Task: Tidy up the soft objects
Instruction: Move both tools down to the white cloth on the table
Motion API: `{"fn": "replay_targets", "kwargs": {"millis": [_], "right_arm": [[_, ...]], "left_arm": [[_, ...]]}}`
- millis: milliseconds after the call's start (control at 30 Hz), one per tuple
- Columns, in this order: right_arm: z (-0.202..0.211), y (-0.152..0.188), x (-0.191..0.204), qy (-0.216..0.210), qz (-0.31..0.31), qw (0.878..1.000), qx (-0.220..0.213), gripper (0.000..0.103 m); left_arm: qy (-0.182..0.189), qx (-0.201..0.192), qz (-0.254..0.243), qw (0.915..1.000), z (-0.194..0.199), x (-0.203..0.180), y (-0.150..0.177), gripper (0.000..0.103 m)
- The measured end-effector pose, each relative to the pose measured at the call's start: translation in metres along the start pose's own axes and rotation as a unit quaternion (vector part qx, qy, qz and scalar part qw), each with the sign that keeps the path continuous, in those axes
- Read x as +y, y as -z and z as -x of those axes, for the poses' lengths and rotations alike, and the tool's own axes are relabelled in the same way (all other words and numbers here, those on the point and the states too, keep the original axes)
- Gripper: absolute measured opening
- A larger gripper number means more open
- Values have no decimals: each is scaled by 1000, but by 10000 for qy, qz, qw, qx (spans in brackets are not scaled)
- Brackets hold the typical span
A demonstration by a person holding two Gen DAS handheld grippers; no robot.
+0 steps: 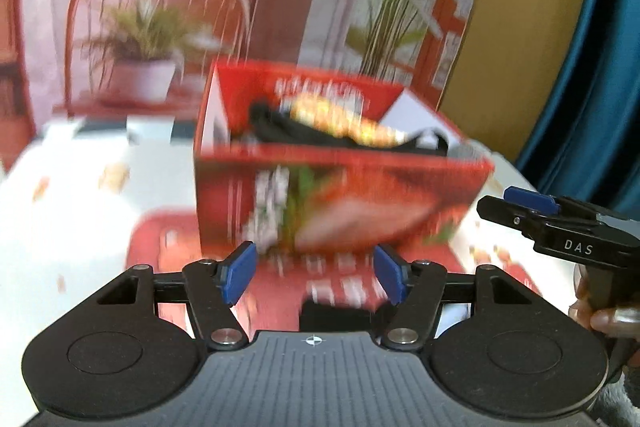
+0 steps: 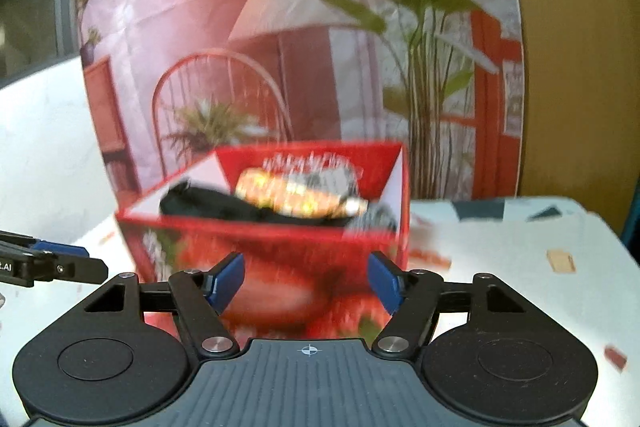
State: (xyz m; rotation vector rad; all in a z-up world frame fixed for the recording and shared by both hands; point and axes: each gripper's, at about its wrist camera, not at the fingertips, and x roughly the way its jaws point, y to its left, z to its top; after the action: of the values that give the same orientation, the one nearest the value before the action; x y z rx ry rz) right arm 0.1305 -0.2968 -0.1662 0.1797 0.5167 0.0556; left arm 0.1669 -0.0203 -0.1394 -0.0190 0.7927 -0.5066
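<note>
2 empty, wide-spread grippers, left (image 1: 314, 273) and right (image 2: 306, 281), just before red box (image 1: 340, 199) near edge

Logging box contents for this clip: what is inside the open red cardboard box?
Inside the red cardboard box lies a black fabric piece with a yellow-orange patterned soft item on top. A grey item shows at one corner. Anything beneath them is covered, and blur hides detail.

a printed backdrop (image 2: 280, 27) of pink room, chair and plants; white table (image 2: 500, 247).
</note>
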Motion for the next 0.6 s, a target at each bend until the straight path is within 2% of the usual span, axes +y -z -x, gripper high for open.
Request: {"fn": "replay_targets", "kwargs": {"millis": [200, 367, 467, 600], "right_arm": [[1, 43, 0, 134, -125, 9987, 484, 65], [1, 67, -5, 293, -234, 9963, 771, 65], [-3, 76, -11, 386, -342, 9943, 938, 64], [-2, 79, -13, 493, -406, 9939, 904, 64]], "left_arm": [[-21, 475, 805, 9956, -6, 14, 50, 64], [-126, 647, 728, 9952, -10, 14, 66, 61], [-277, 774, 719, 9940, -15, 13, 68, 50], [-325, 841, 805, 9927, -21, 15, 72, 48]]}}
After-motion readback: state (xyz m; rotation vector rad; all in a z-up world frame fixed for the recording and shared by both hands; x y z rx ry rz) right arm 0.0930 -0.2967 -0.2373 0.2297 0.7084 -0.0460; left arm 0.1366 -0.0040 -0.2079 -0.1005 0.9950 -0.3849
